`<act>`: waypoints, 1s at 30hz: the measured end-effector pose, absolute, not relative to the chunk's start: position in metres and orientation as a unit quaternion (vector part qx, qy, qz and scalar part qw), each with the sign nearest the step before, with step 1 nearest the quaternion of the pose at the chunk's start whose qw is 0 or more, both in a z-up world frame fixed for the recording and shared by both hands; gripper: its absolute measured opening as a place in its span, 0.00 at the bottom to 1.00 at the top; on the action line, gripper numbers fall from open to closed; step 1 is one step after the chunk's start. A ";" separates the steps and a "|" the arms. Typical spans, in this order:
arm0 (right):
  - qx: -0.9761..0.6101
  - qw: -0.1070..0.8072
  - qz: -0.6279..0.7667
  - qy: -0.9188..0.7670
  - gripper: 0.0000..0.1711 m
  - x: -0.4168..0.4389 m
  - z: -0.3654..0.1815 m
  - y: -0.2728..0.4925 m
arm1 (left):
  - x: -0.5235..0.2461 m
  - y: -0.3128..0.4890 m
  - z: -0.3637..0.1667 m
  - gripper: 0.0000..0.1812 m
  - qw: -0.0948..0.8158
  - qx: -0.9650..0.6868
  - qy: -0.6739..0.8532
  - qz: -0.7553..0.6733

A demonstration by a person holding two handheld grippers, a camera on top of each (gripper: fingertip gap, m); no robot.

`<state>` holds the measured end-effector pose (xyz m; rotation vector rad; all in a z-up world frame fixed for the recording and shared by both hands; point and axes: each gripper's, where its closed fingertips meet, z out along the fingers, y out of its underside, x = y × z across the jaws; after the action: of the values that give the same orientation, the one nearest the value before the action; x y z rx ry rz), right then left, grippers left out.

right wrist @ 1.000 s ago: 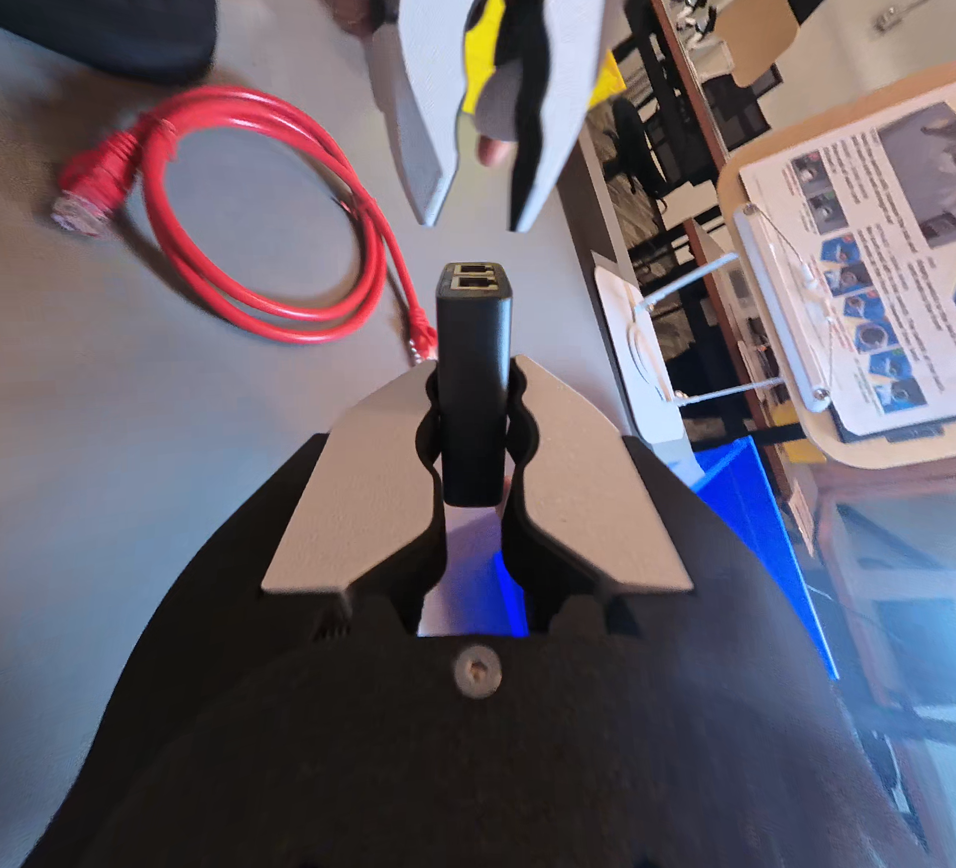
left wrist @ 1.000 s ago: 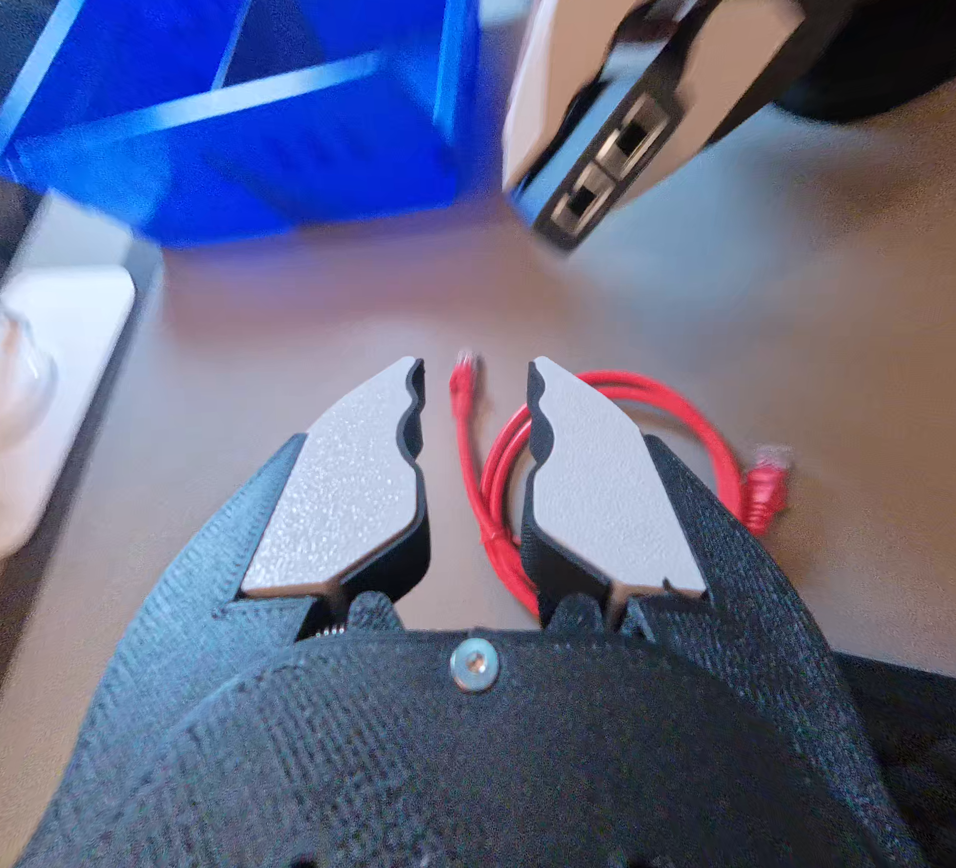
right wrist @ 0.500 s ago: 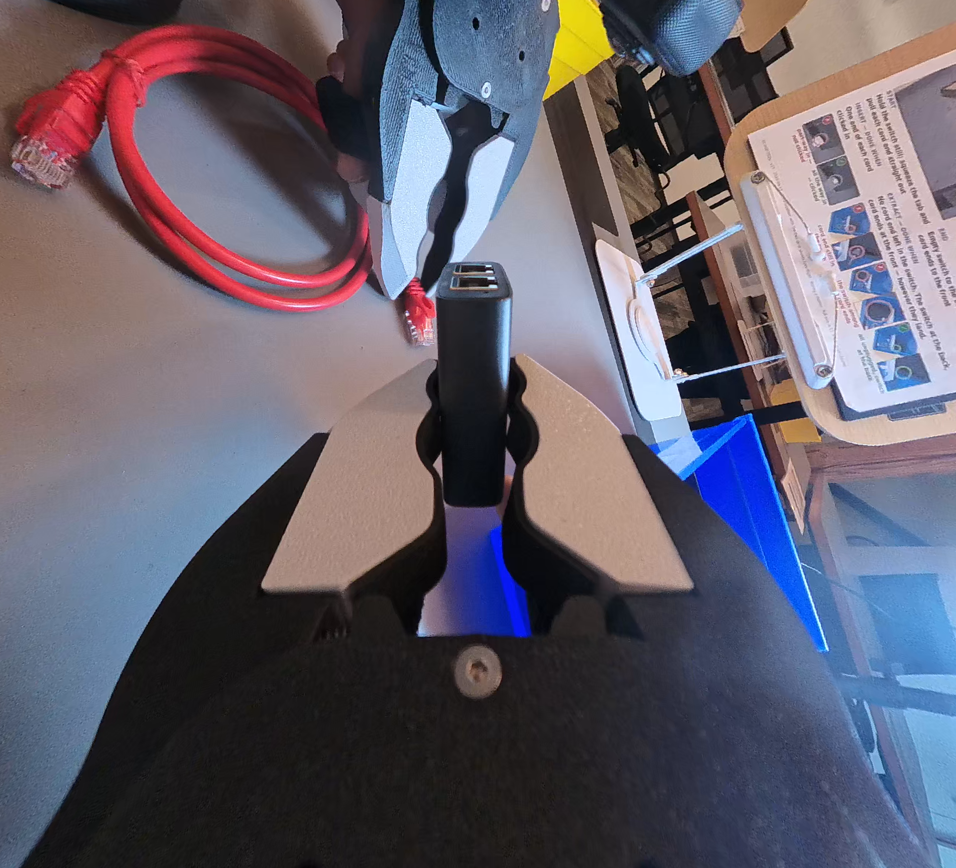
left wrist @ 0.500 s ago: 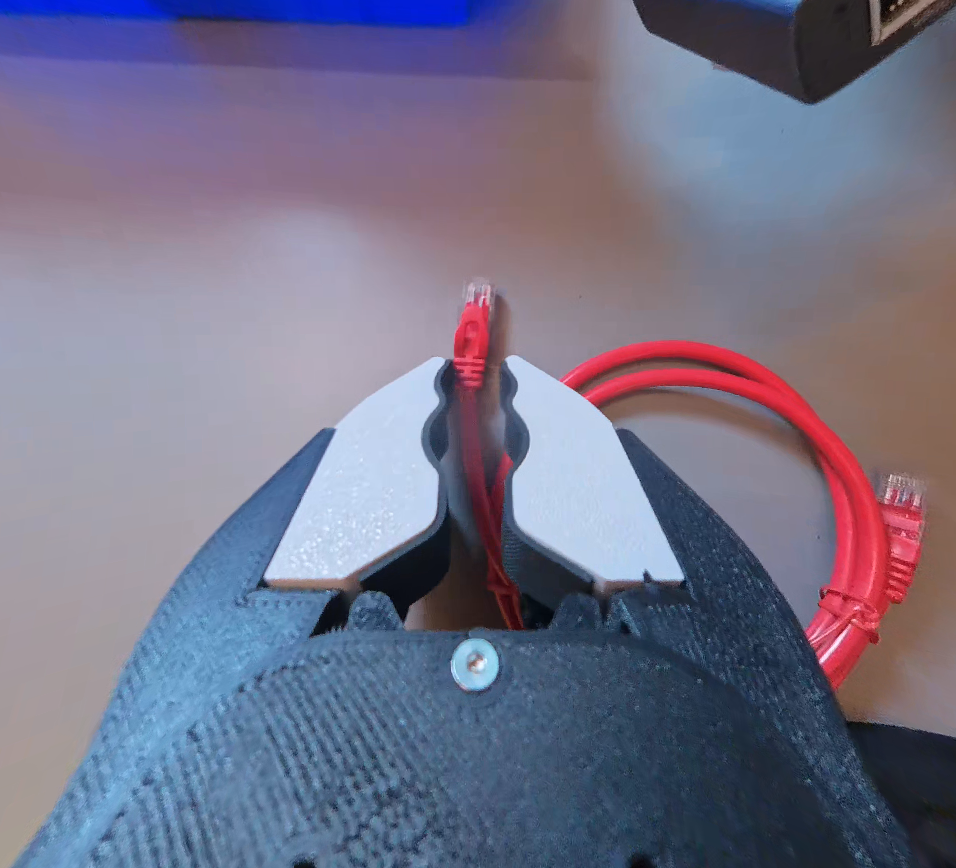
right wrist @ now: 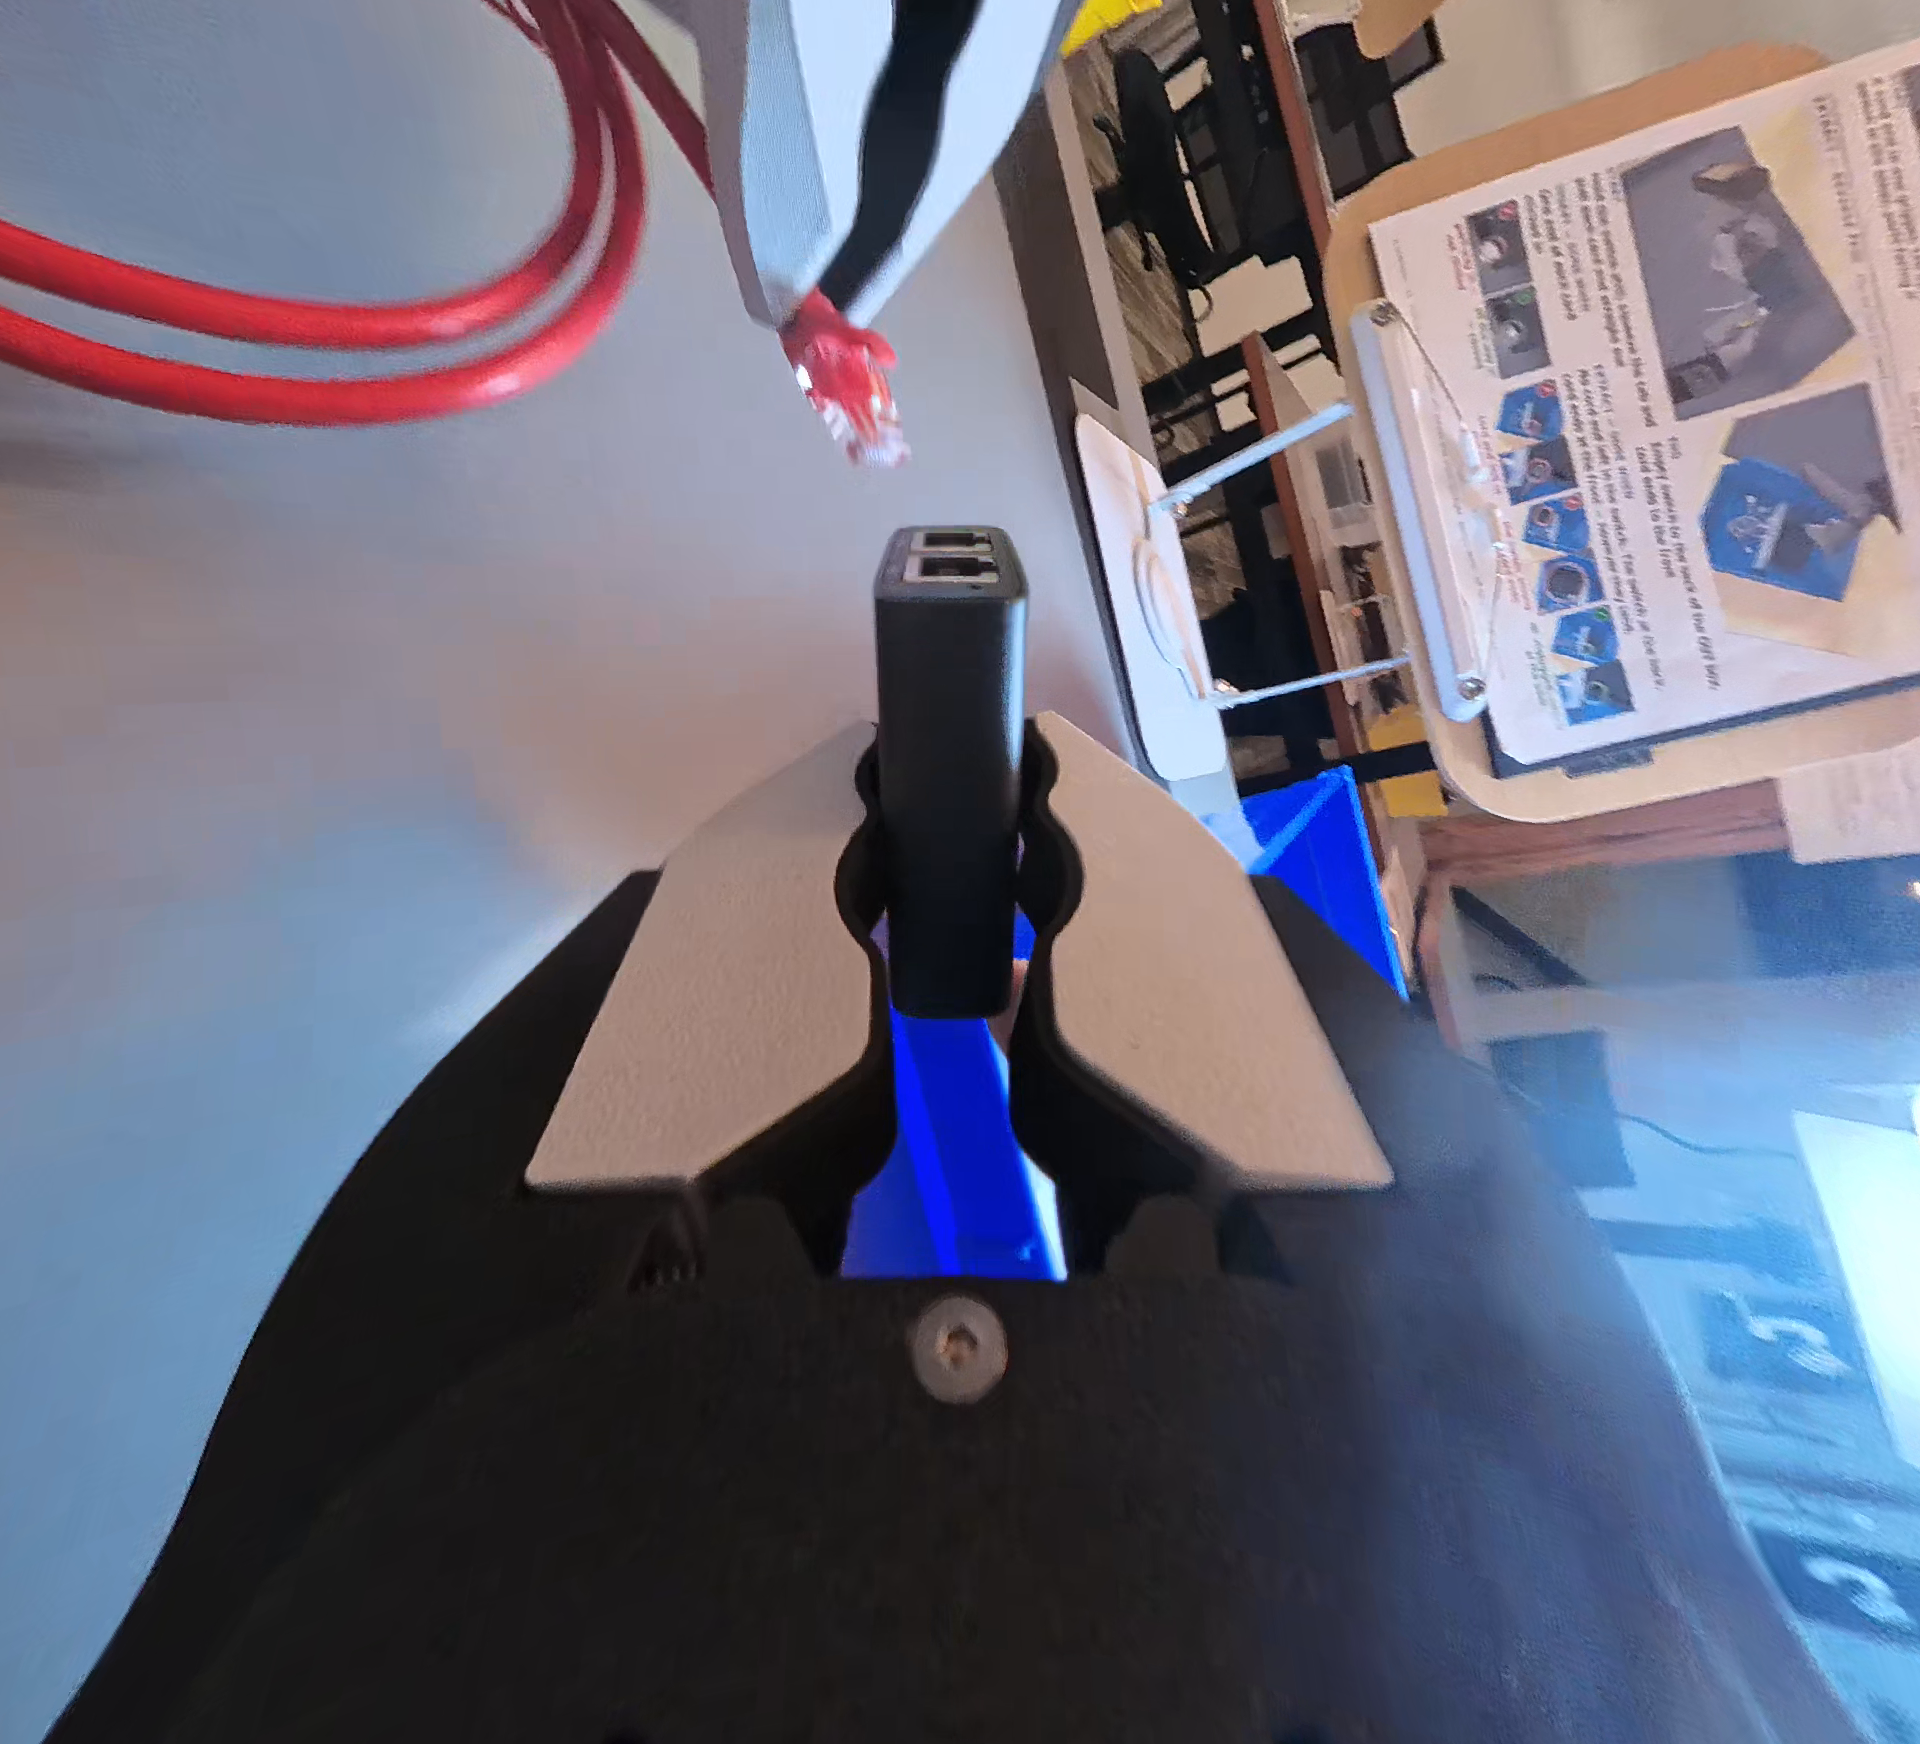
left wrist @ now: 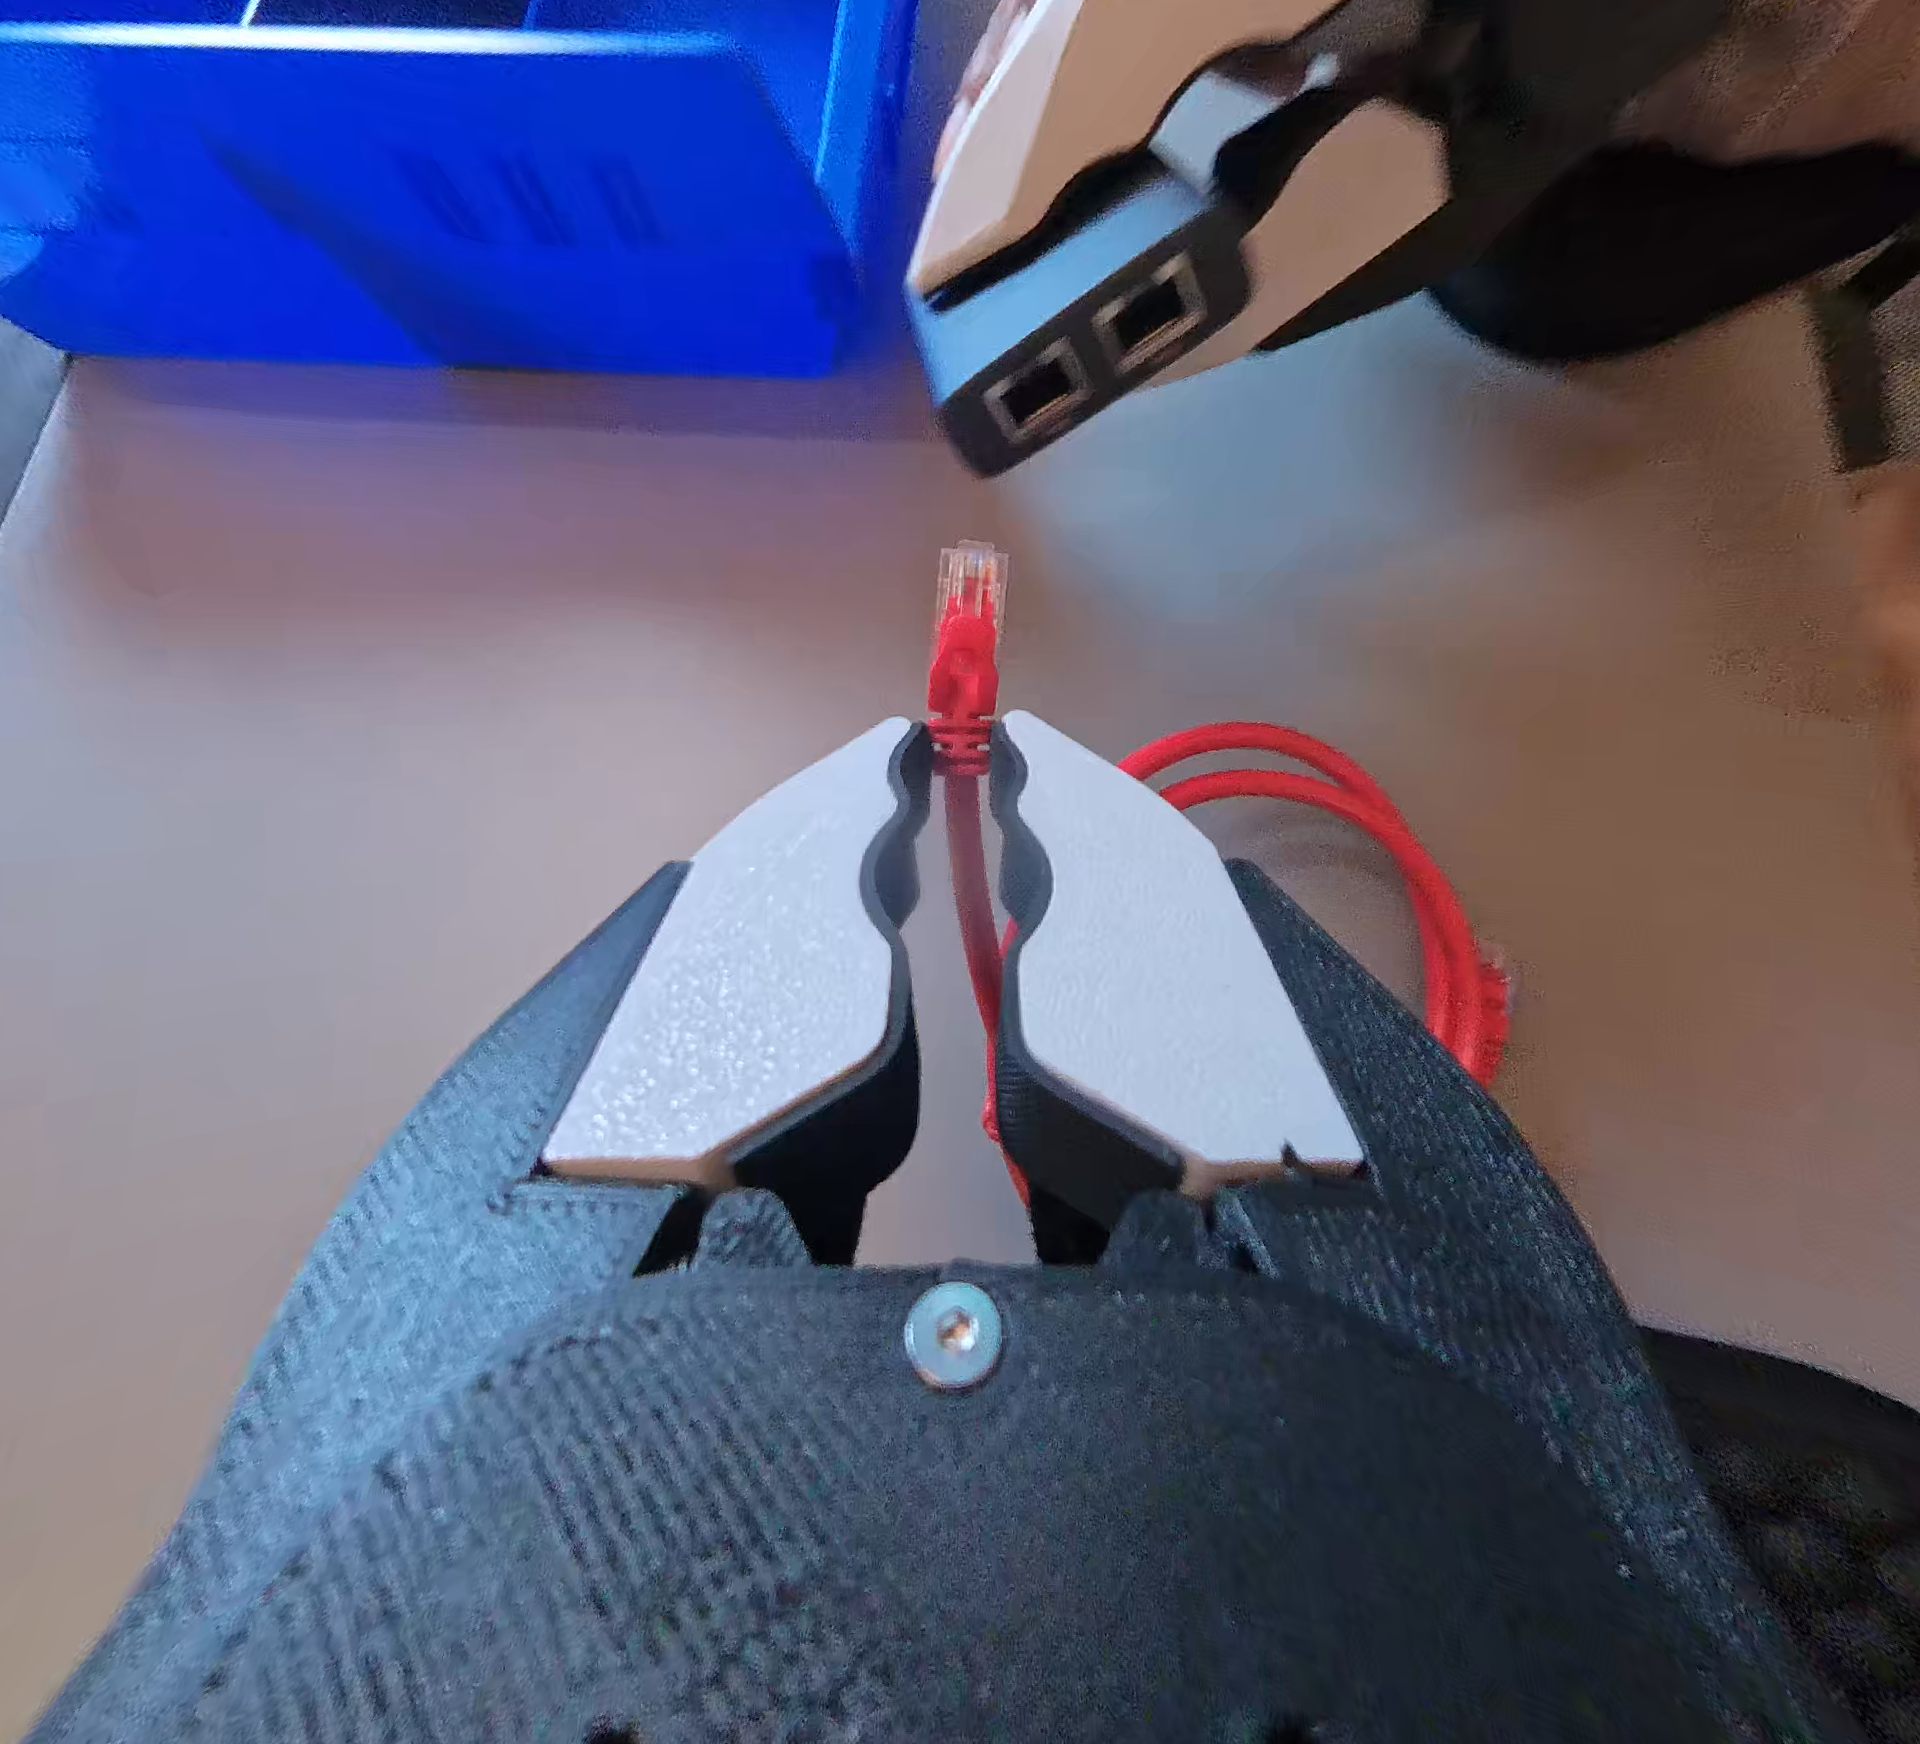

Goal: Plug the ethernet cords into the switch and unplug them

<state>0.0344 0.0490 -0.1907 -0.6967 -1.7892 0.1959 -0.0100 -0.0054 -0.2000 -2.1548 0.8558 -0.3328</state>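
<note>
Blue bin (left wrist: 436, 167) on table (left wrist: 416, 759), illustrated sheet (right wrist: 1662, 406) beyond.

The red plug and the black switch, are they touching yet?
Apart. The left wrist view shows bare table between the plug and the switch.

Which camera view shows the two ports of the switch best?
The left wrist view: the switch, held in the right gripper, turns its port face toward this camera, so both openings show side by side. In the right wrist view the switch is seen from behind, its ports foreshortened at the far end.
</note>
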 end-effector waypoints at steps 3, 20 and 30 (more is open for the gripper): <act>-0.289 0.586 0.029 -0.757 0.13 0.034 -0.191 0.058 | 0.005 -0.011 -0.188 0.06 0.393 -0.845 0.322 -0.170; -0.178 0.592 -0.121 -0.777 0.13 0.023 -0.216 0.045 | 0.007 -0.010 -0.236 0.06 0.294 -0.891 0.253 -0.235; -0.112 0.584 -0.161 -0.787 0.12 0.024 -0.228 0.036 | 0.012 -0.018 -0.246 0.06 0.261 -0.892 0.256 -0.268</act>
<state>0.0237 0.0360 -0.2279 -0.2615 -1.8369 -0.3763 0.0124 -0.0179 -0.2465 -2.4138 0.6933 -0.7245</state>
